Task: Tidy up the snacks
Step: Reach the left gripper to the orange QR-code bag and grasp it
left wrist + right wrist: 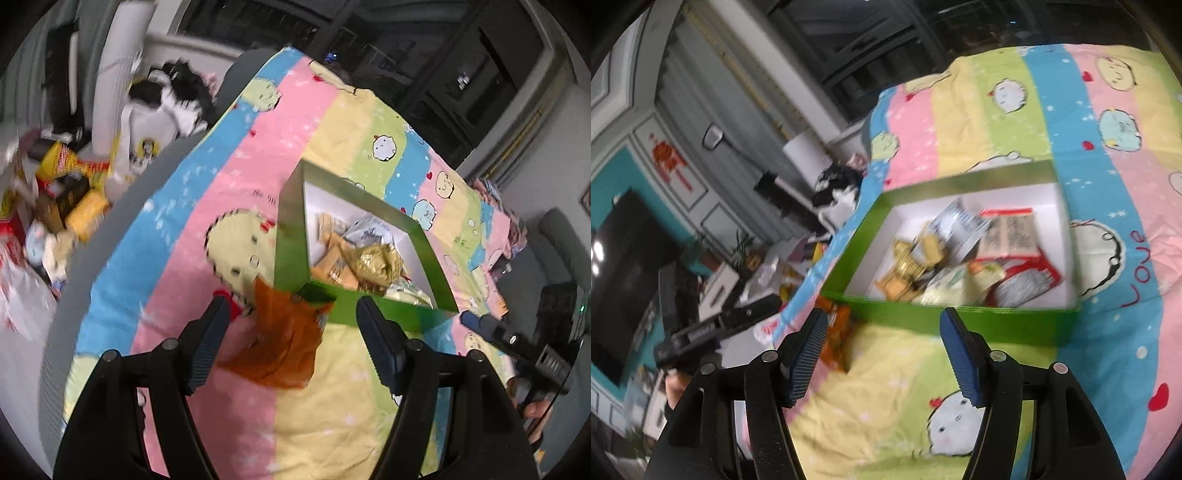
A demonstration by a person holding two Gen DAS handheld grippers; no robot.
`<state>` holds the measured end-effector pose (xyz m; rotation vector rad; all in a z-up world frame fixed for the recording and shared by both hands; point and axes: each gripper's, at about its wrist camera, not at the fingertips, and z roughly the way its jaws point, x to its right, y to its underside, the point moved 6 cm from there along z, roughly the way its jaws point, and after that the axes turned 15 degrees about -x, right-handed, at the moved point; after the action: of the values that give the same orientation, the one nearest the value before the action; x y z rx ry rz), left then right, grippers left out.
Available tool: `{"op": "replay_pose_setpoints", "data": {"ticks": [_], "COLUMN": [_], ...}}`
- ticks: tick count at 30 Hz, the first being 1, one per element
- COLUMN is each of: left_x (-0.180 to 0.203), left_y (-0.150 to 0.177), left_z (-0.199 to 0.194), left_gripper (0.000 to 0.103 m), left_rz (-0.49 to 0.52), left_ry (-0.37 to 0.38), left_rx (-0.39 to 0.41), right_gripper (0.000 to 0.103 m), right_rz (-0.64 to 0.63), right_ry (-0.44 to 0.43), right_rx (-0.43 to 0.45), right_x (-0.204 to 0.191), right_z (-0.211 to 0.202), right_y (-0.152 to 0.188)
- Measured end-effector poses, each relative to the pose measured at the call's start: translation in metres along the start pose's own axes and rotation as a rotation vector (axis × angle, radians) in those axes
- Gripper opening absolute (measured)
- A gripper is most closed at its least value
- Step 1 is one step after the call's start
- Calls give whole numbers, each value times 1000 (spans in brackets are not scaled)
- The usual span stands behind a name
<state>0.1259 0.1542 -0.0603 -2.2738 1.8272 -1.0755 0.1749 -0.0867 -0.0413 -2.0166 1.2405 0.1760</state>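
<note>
A green box [291, 229] with a white inside lies on a striped cartoon bedsheet [207, 206]. Several snack packets [369, 258], gold, orange and white, fill it. Outside the box, against its near corner, an orange packet [280, 339] lies flat on the sheet. My left gripper [291, 301] stands open above that packet, and its pads do not touch it. In the right wrist view the same box [960, 321] holds the snacks [960, 251], and the orange packet [834, 332] lies at its left corner. My right gripper [883, 313] is open in front of the box wall, with nothing between its fingers.
Off the bed's left edge lies a heap of yellow and red snack bags [66, 192] beside a black-and-white bundle [173, 99]. A dark television [620, 280] stands on a teal wall. A hand grips the other tool's black body [517, 339].
</note>
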Motion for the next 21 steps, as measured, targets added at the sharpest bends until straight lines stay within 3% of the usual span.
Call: {"op": "replay_pose_setpoints", "data": {"ticks": [9, 17, 21], "left_x": [-5, -10, -9], "left_y": [21, 22, 20], "left_z": [20, 37, 44], "left_gripper": [71, 69, 69], "left_rz": [-9, 24, 45], "left_ry": [61, 59, 54], "left_rx": [-78, -129, -140], "right_gripper": [64, 64, 64], "right_rz": [-102, -206, -226], "right_ry": [-9, 59, 45], "right_rx": [-155, -259, -274], "right_x": [-41, -60, -65], "right_z": [71, 129, 144], "right_y": [23, 25, 22]}}
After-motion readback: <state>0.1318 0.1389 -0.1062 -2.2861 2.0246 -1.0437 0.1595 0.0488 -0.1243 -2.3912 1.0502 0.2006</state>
